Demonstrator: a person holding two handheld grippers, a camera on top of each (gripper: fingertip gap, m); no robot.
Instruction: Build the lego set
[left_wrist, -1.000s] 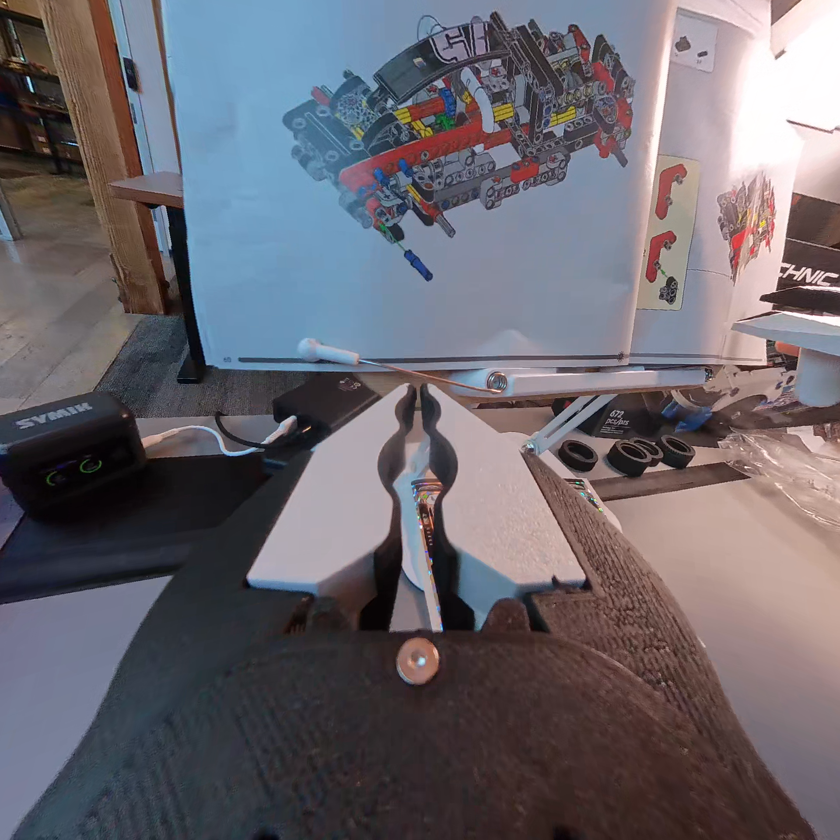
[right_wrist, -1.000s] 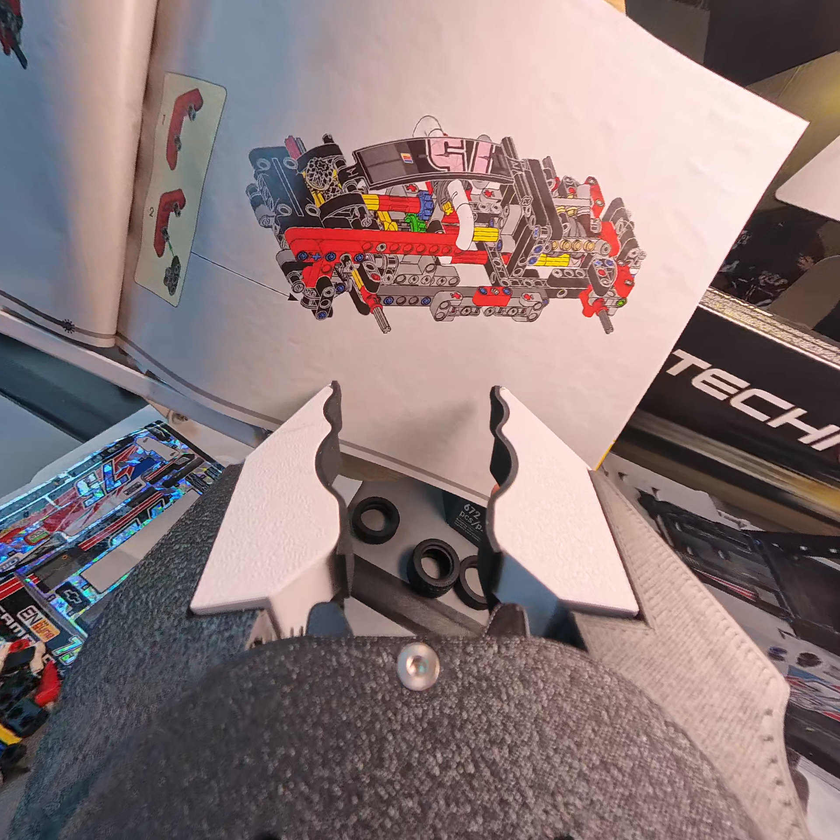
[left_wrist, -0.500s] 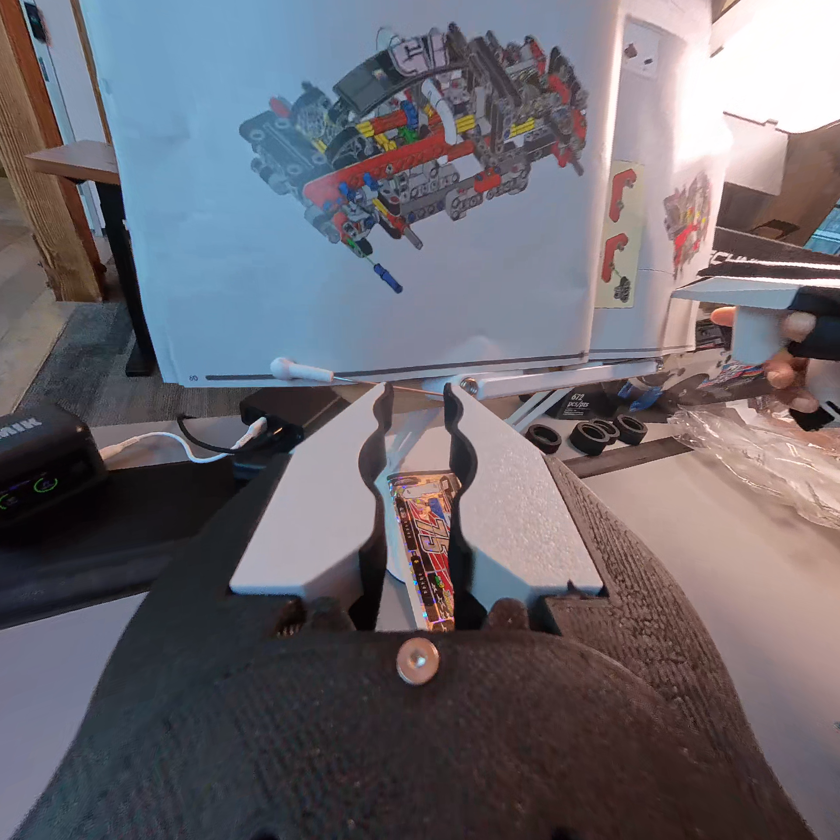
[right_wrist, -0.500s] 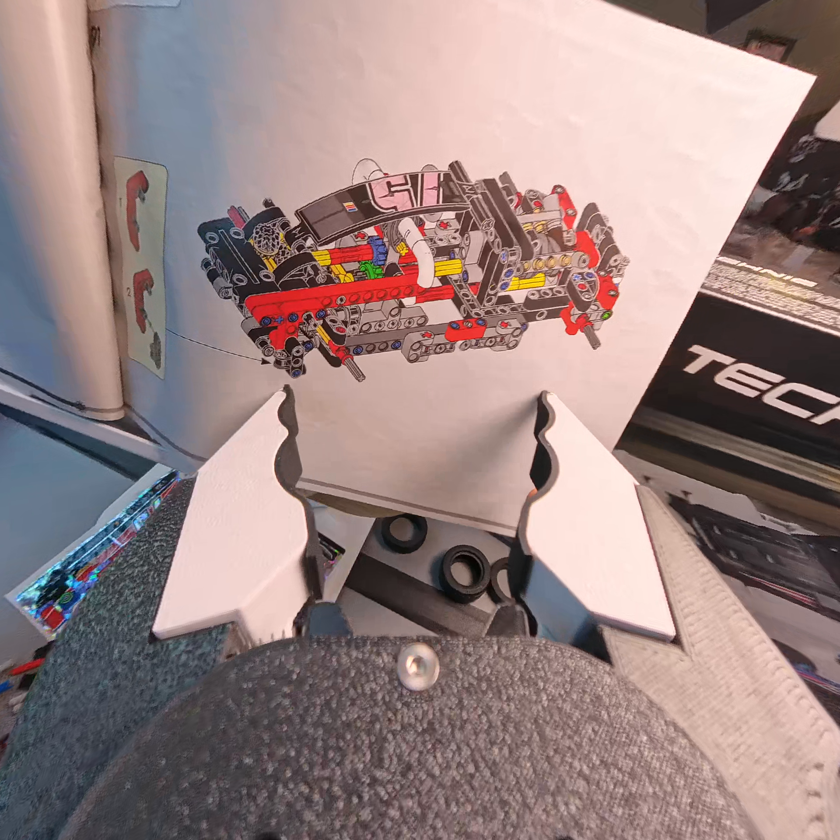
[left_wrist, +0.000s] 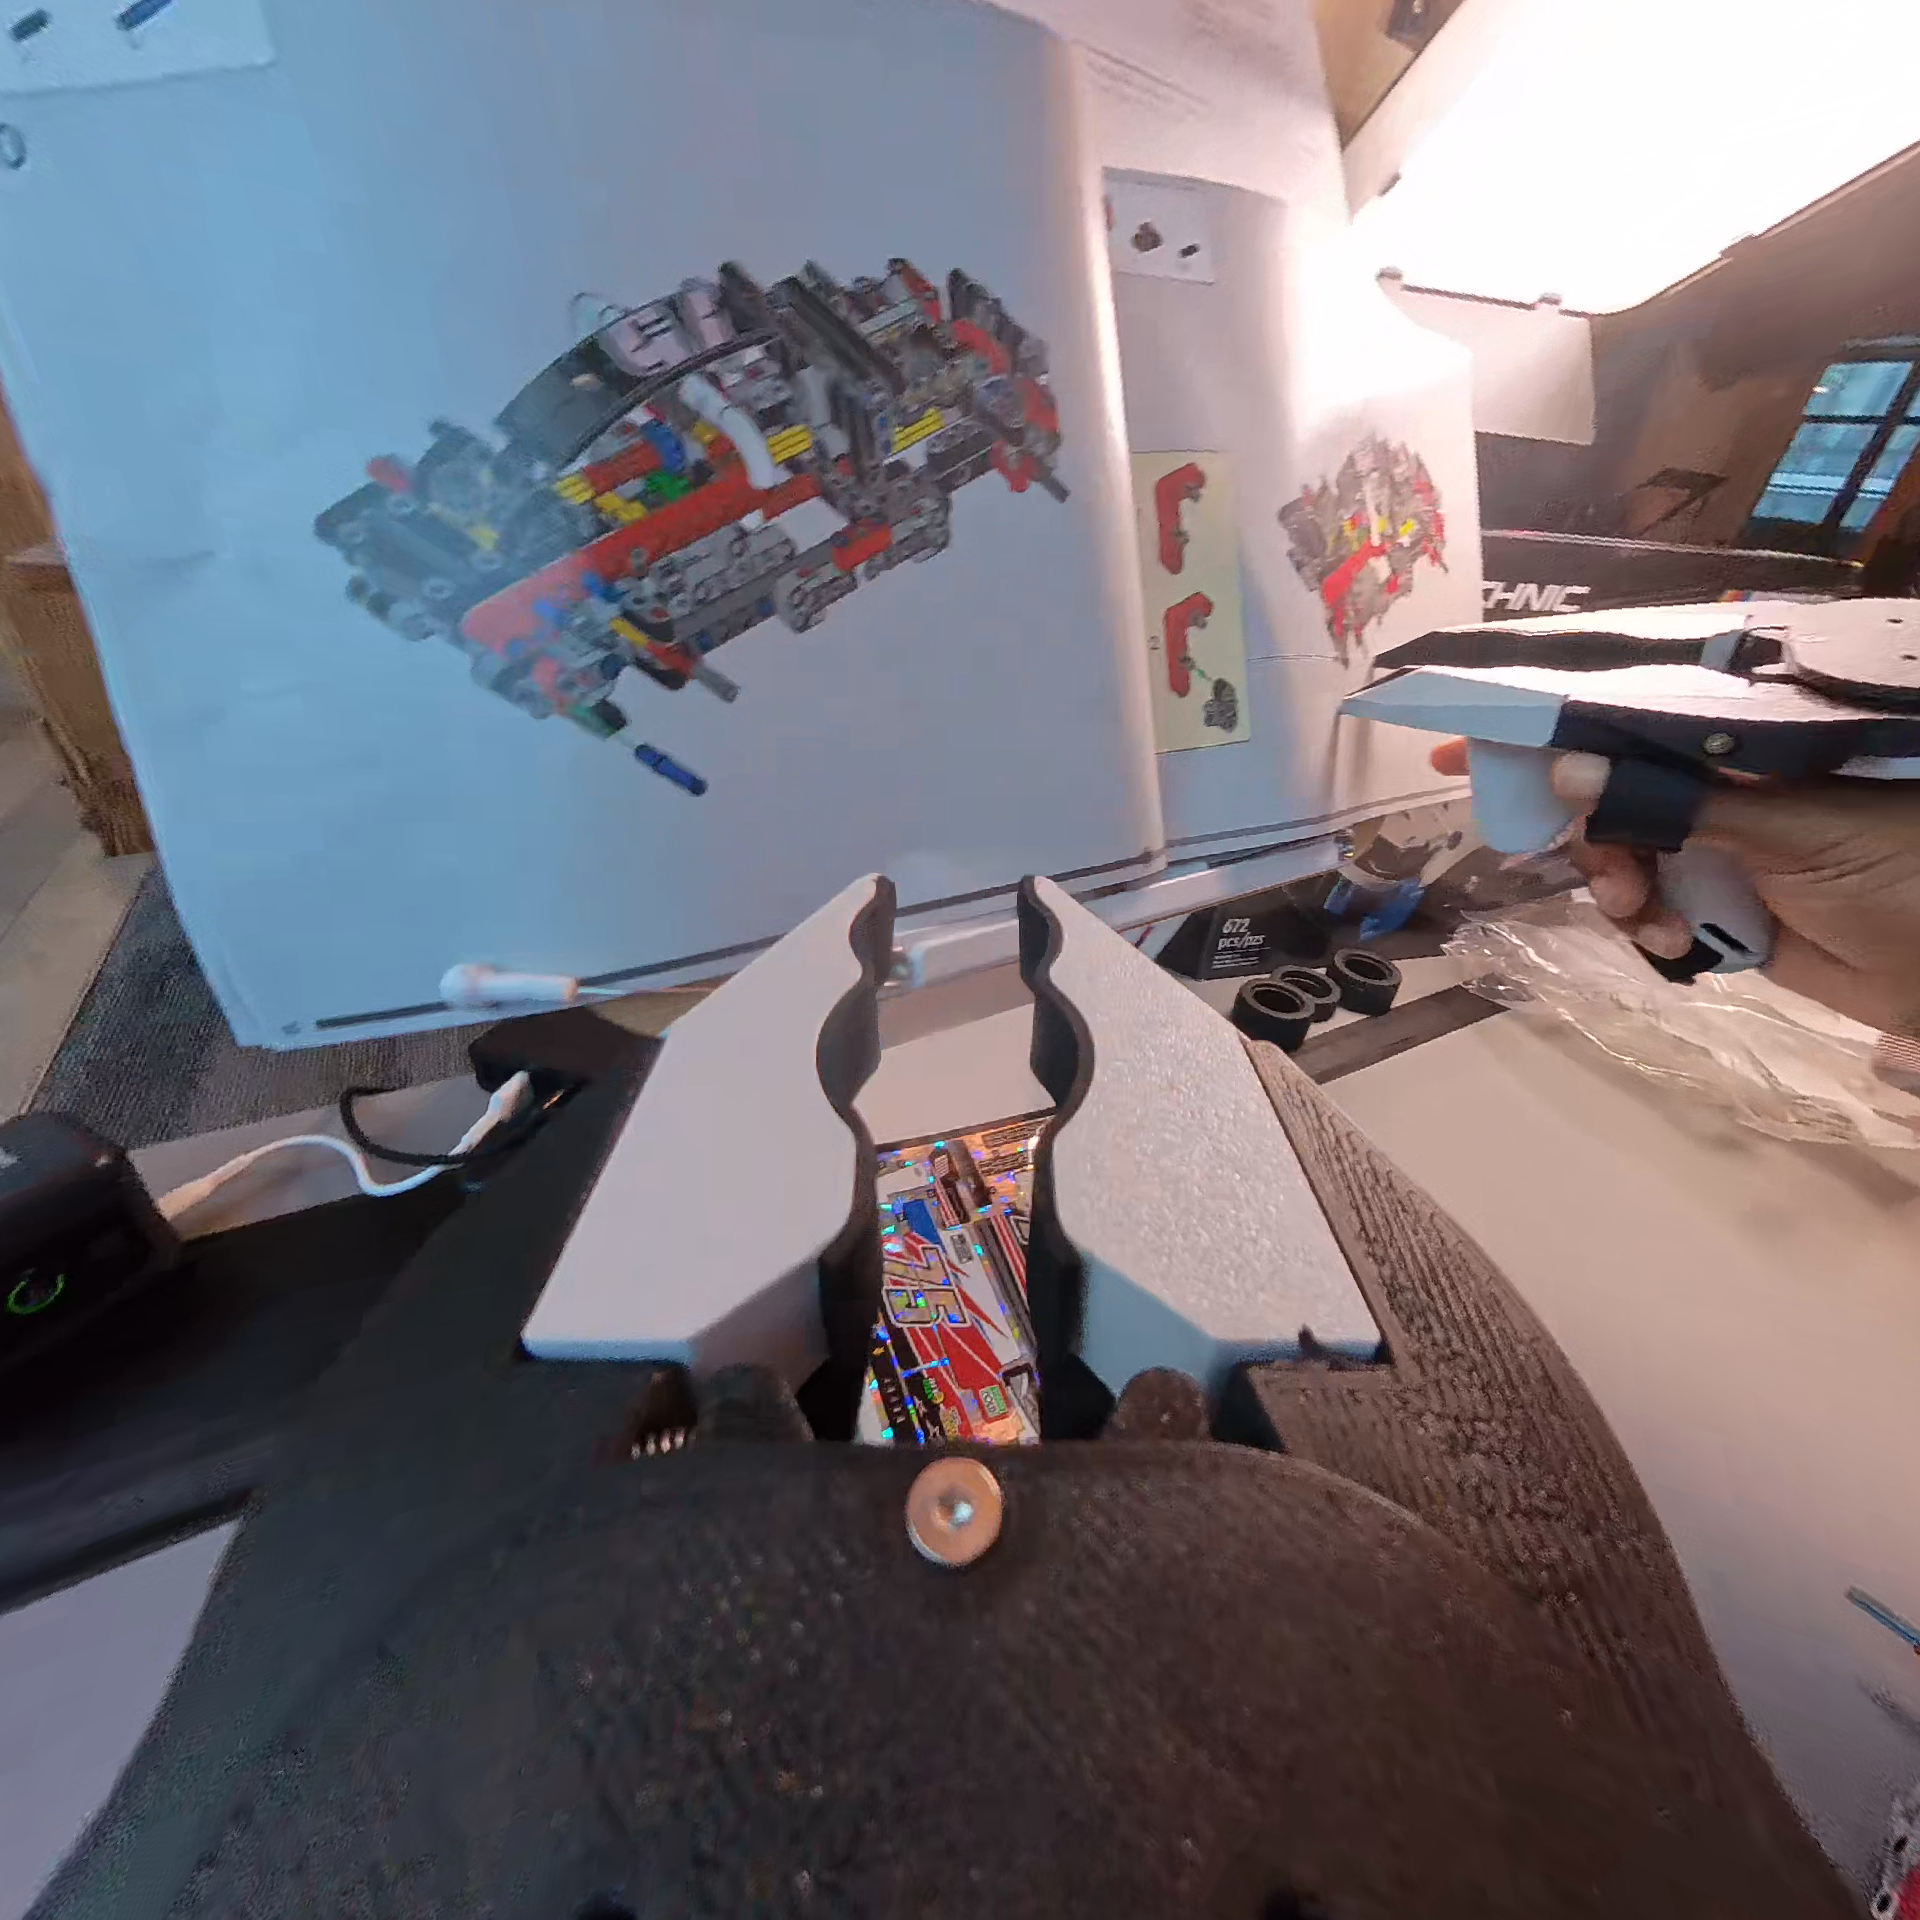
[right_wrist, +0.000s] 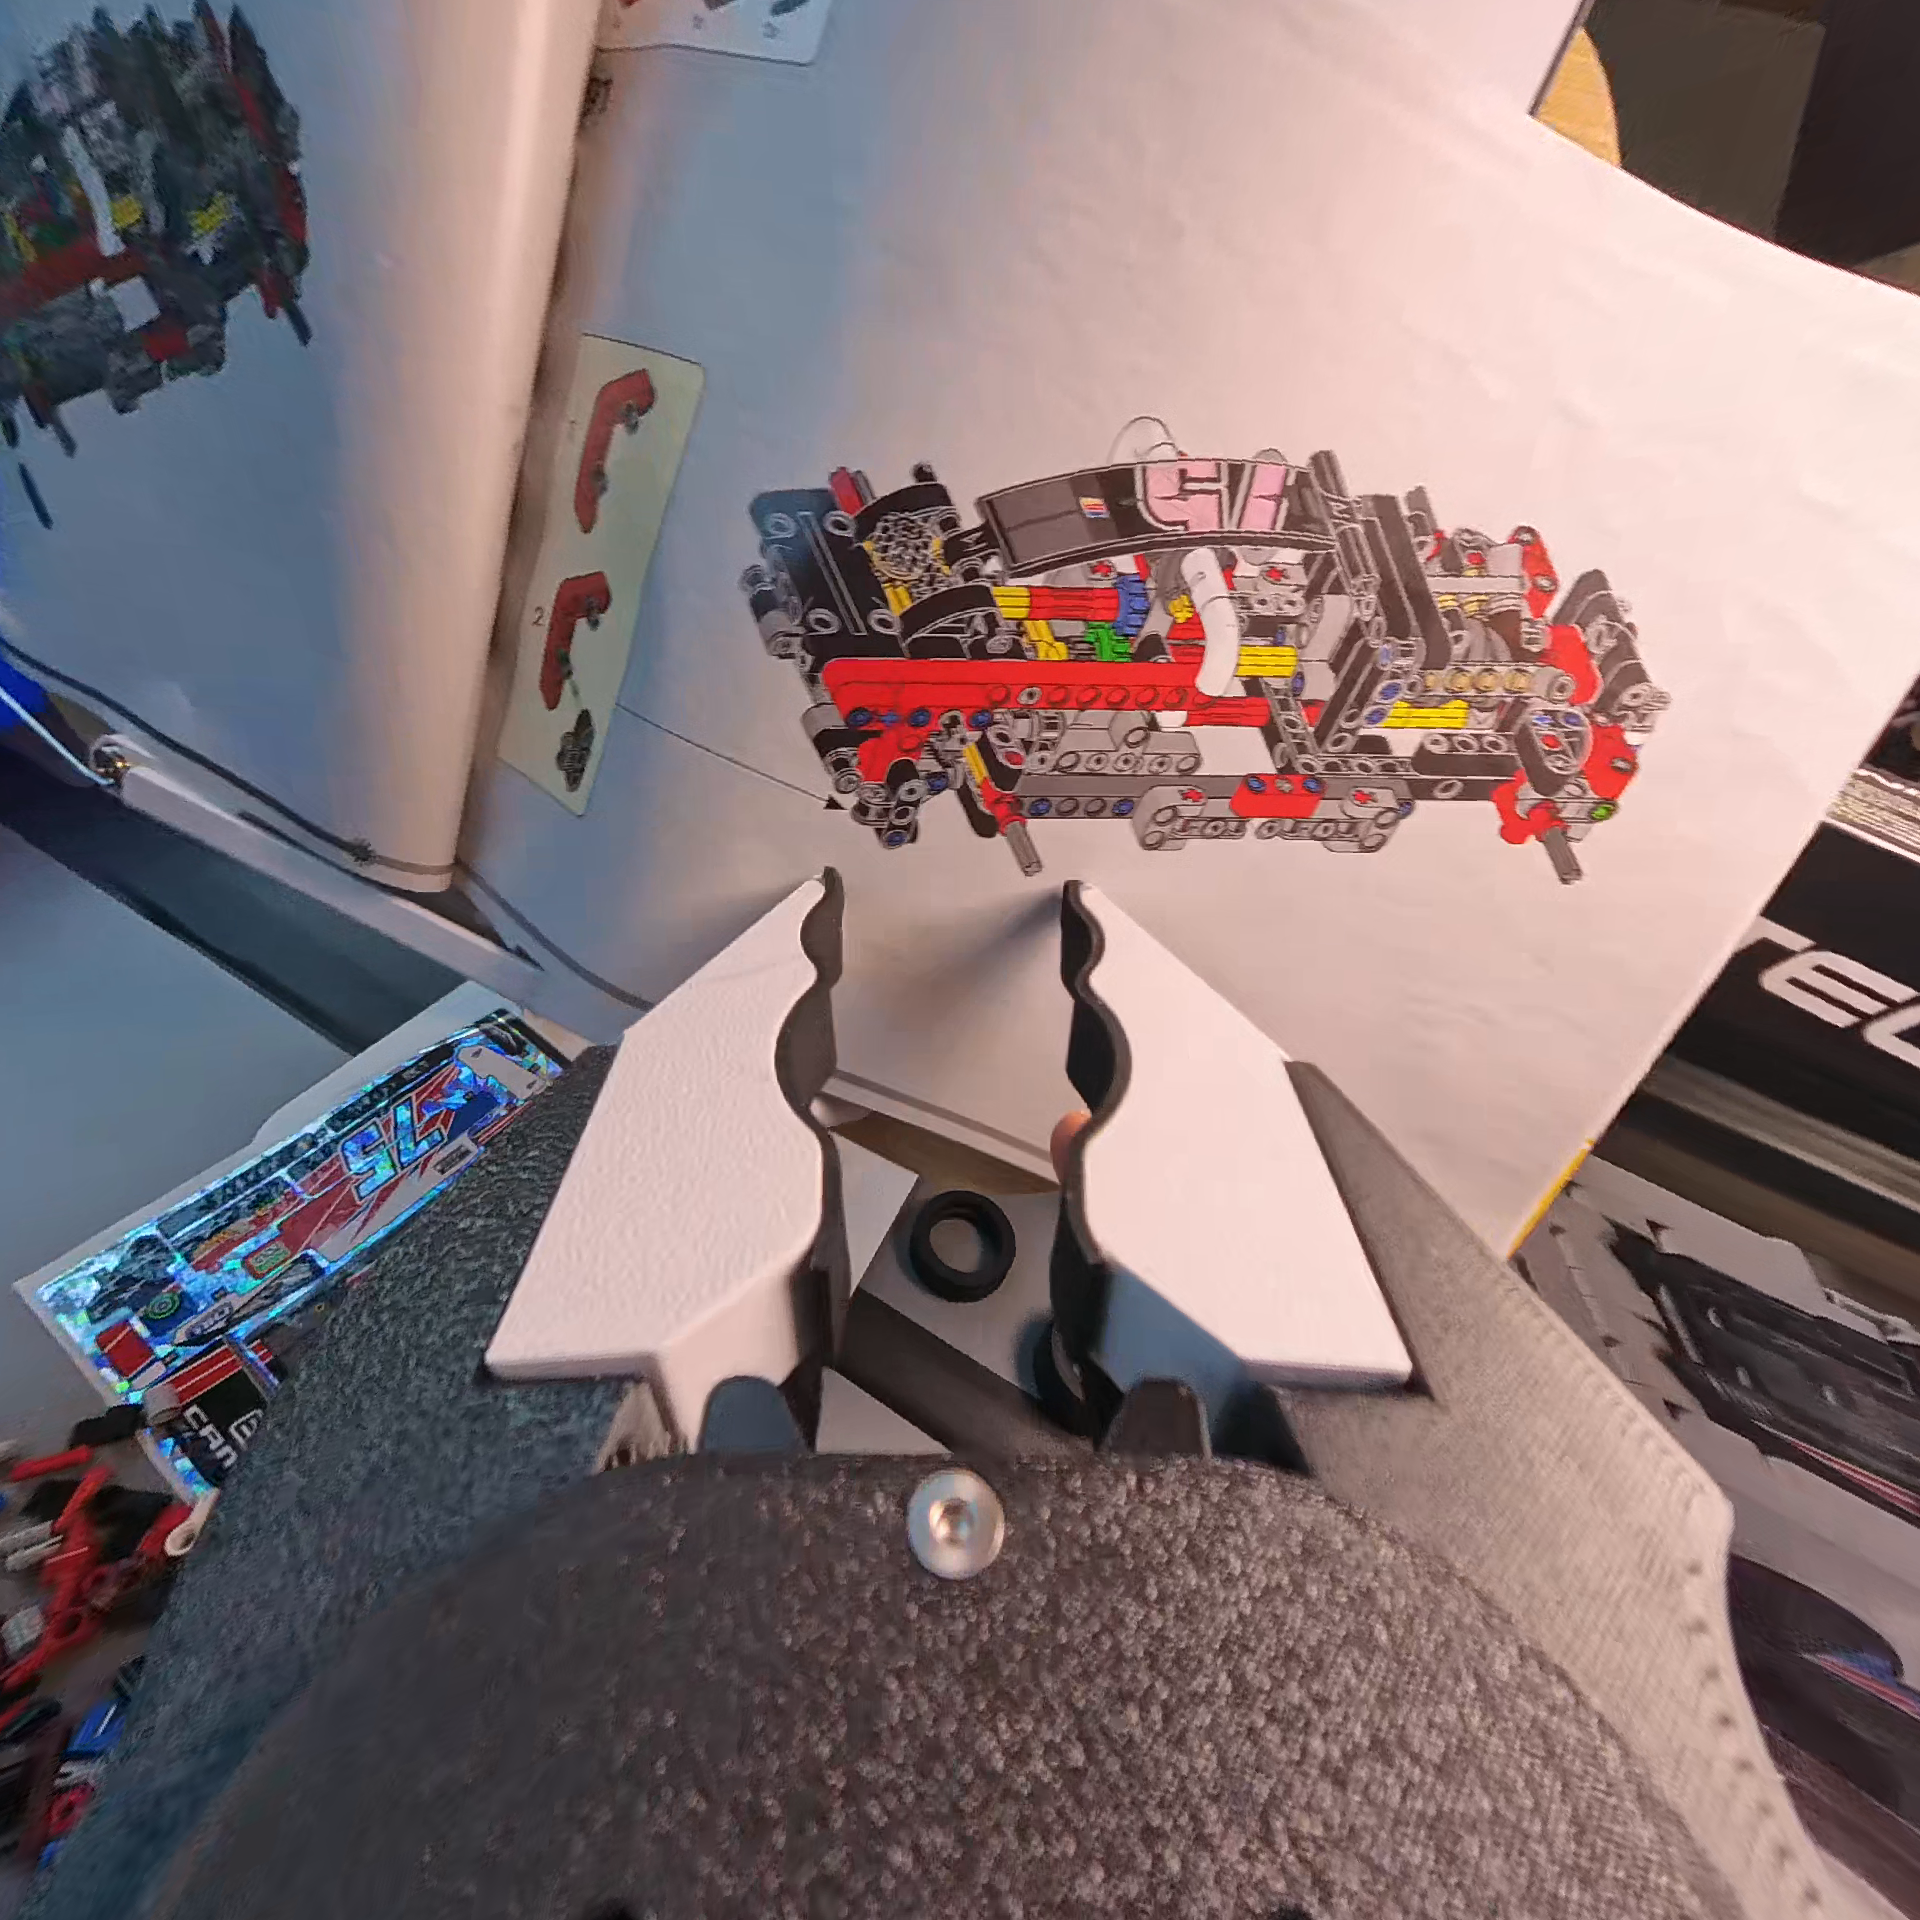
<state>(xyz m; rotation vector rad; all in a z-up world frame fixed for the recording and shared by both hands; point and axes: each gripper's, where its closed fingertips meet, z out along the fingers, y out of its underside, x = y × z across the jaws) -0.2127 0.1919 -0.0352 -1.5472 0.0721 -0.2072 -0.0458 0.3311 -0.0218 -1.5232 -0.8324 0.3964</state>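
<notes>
Both grippers, left gripper and right gripper, hover part-open and empty before the propped instruction booklet, sticker sheet under the left, black tyres on the grey table.

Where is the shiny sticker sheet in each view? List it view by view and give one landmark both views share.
Left wrist view: the sticker sheet lies on the table, seen through the gap of the left gripper.
Right wrist view: the sticker sheet lies lower left, beside the right gripper.
Shared landmark: the black tyres below the propped instruction booklet.
</notes>
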